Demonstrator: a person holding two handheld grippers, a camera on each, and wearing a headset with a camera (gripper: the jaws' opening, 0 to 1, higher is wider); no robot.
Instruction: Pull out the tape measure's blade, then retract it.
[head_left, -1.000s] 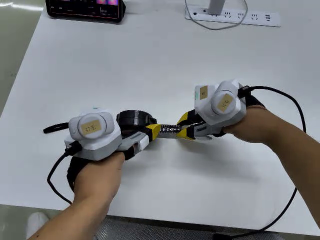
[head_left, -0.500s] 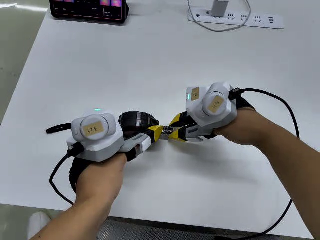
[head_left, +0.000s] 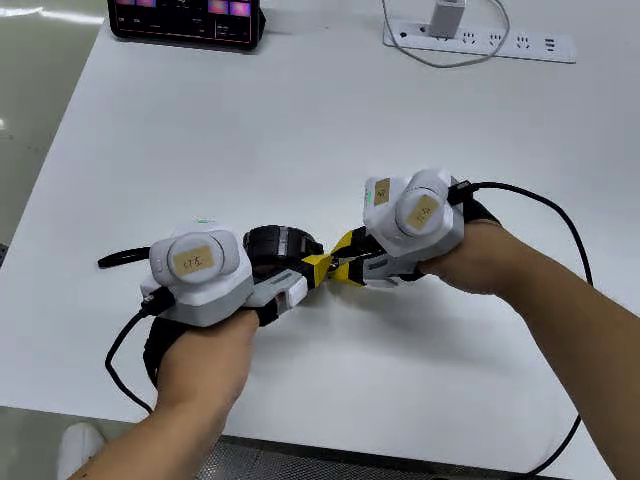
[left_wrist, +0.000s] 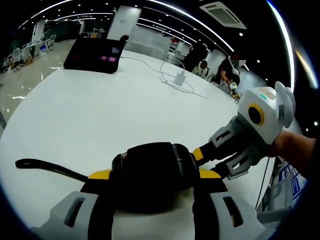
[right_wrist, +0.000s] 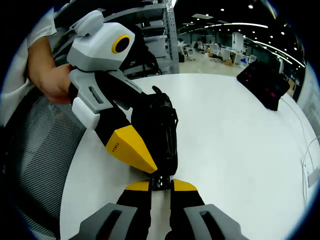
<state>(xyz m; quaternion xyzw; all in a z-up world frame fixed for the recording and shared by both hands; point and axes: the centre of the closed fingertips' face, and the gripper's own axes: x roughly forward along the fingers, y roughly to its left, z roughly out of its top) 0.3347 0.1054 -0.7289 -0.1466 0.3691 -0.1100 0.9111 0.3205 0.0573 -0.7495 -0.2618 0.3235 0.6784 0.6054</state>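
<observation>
White and wide, the surface (head_left: 300, 120) runs back to a dark screen (head_left: 185, 20) and a plug strip (head_left: 480, 40) at its far edge. Near the front edge, two tools meet tip to tip.

The left tool (head_left: 300, 272) is closed around the tape measure (head_left: 278, 243), with one jaw on each side of its round black case. The case rests on the surface between the tools. It looks hard, chunky and a bit heavy, so a firm squeeze on its sides should stop it sliding. A black strap (head_left: 120, 258) trails off it.

The right tool (head_left: 345, 268) is pinched narrow on the blade (right_wrist: 161, 183), right at the mouth of the case. Hardly any blade is out. It is likely thin, springy metal that wants to snap back. The little end piece is the best place to hold.
</observation>
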